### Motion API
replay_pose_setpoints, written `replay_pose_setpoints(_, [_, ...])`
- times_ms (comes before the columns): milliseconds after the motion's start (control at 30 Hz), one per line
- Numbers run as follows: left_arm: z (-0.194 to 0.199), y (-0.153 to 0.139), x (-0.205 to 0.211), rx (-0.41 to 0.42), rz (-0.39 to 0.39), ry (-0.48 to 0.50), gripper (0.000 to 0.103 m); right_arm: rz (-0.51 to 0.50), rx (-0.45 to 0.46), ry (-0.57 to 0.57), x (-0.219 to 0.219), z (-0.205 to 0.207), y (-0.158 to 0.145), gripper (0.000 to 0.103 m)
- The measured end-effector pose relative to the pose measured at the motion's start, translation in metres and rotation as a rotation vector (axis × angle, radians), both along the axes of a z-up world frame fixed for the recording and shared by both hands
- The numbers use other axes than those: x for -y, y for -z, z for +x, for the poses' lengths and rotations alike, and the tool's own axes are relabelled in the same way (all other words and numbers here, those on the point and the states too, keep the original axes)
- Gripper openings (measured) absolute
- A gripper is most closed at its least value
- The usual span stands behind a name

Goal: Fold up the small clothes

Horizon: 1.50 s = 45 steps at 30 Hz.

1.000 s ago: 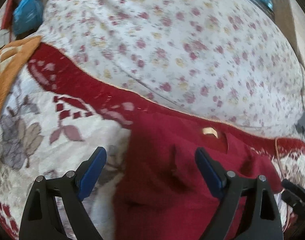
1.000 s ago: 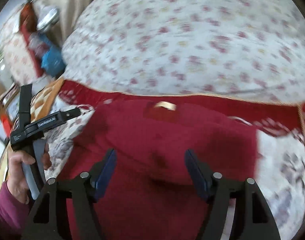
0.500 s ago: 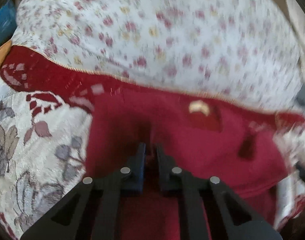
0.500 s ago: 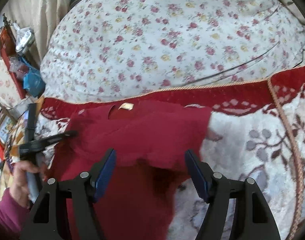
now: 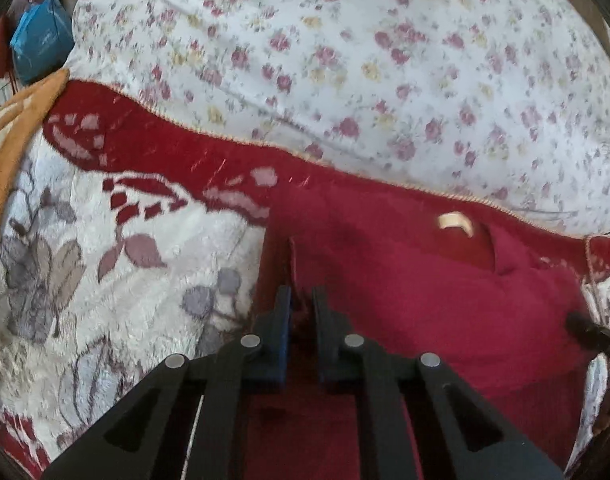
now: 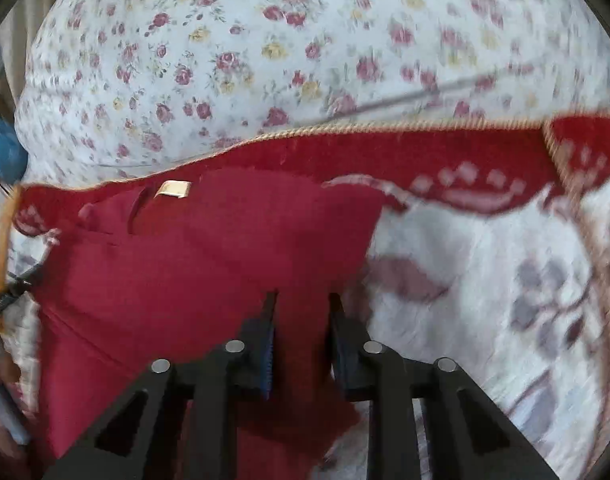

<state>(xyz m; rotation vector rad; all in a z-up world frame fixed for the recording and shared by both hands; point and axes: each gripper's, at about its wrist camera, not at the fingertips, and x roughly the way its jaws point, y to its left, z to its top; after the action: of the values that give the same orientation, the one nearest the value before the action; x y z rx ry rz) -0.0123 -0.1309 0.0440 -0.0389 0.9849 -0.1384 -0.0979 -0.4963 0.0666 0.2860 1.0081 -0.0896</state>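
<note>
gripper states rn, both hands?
Left hand-held gripper: opening slightly, jaws near shut, pinching the red garment at its edge.
Right hand-held gripper: jaws closing, red garment fabric between them.

Floral quilt [image 6: 265,48] behind red-bordered blanket [image 5: 105,264] — daylight.

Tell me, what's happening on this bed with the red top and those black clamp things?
A person is folding a small dark red knit top spread on a plush white blanket with red border and leaf pattern, beside a floral quilt. The left gripper is pinched shut on the garment's left edge. The right gripper is closing on the right edge, with red fabric between its fingers. The tan neck label faces up. The fold itself hasn't been made yet.
</note>
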Motion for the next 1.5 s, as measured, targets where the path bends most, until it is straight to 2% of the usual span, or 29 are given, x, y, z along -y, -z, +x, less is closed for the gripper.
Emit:
replay_pose_setpoints(67, [-0.003,0.011,0.002,-0.023,0.029,-0.004,0.021,-0.082,0.009,0.016,0.002,-0.002,0.0,0.022])
replay_pose_setpoints(100, [-0.003,0.013,0.003,-0.026,0.039,-0.008,0.025,-0.095,-0.022,0.017,0.004,-0.001,0.007,0.022])
replay_pose_setpoints(133, [-0.005,0.014,0.003,-0.019,0.053,-0.013,0.028,-0.088,-0.052,0.018,0.007,0.0,0.012,0.033])
replay_pose_setpoints(167, [-0.007,0.013,0.004,-0.008,0.079,-0.022,0.04,-0.079,-0.07,0.033,0.011,-0.002,0.013,0.04])
replay_pose_setpoints(200, [-0.009,0.011,0.002,-0.001,0.106,-0.037,0.05,-0.079,-0.051,0.062,0.016,-0.008,0.006,0.05])
replay_pose_setpoints(233, [-0.01,0.011,0.0,0.0,0.103,-0.042,0.051,-0.085,-0.033,0.084,0.019,-0.013,-0.002,0.055])
replay_pose_setpoints(333, [-0.012,0.011,-0.011,-0.023,0.05,-0.064,0.053,-0.062,0.053,0.097,0.017,-0.023,-0.028,0.056])
replay_pose_setpoints(433, [-0.01,0.014,-0.013,-0.022,0.066,-0.081,0.065,-0.068,0.081,-0.018,-0.006,-0.009,-0.036,0.056])
replay_pose_setpoints(533, [-0.007,0.016,-0.012,-0.022,0.07,-0.087,0.069,-0.069,0.026,-0.065,-0.022,0.023,-0.012,0.053])
replay_pose_setpoints(600, [-0.005,0.018,-0.011,-0.019,0.085,-0.088,0.075,-0.116,-0.067,-0.022,-0.017,0.048,0.018,0.045])
replay_pose_setpoints(667, [-0.002,0.019,-0.013,-0.023,0.083,-0.092,0.077,-0.102,-0.039,0.02,-0.004,0.052,0.019,0.045])
replay_pose_setpoints(767, [-0.001,0.019,-0.014,-0.03,0.072,-0.095,0.077,-0.083,-0.024,0.059,0.004,0.038,0.002,0.046])
replay_pose_setpoints(900, [-0.001,0.019,-0.013,-0.029,0.079,-0.093,0.078,-0.067,0.009,-0.021,-0.008,-0.007,-0.021,0.05])
replay_pose_setpoints(967, [-0.001,0.019,-0.013,-0.03,0.076,-0.095,0.078,-0.116,-0.019,-0.024,-0.014,-0.027,-0.017,0.054])
replay_pose_setpoints(1000, [-0.002,0.019,-0.013,-0.028,0.075,-0.096,0.079,-0.156,-0.081,-0.019,-0.015,-0.034,-0.007,0.055])
replay_pose_setpoints(1033, [-0.003,0.019,-0.013,-0.026,0.074,-0.097,0.079,-0.165,-0.102,-0.017,-0.012,-0.036,0.001,0.061])
replay_pose_setpoints(1133, [-0.01,0.018,-0.016,-0.017,0.062,-0.098,0.079,-0.067,-0.085,0.05,0.005,-0.04,-0.005,0.067])
replay_pose_setpoints(1267, [-0.025,0.011,-0.024,-0.004,0.031,-0.091,0.08,-0.078,-0.029,0.053,0.003,-0.063,-0.026,0.069])
replay_pose_setpoints(1367, [-0.035,0.004,-0.026,0.015,0.041,-0.078,0.08,-0.033,-0.005,0.033,-0.001,-0.075,-0.027,0.074])
replay_pose_setpoints(1400, [-0.039,0.001,-0.026,0.022,0.047,-0.067,0.08,-0.035,-0.018,0.02,-0.004,-0.075,-0.024,0.077])
replay_pose_setpoints(1467, [-0.047,-0.002,-0.026,0.032,0.068,-0.057,0.08,-0.052,-0.1,0.002,-0.014,-0.069,-0.011,0.077])
replay_pose_setpoints(1500, [-0.051,-0.003,-0.027,0.035,0.075,-0.052,0.08,-0.039,-0.108,-0.005,-0.016,-0.071,-0.009,0.077])
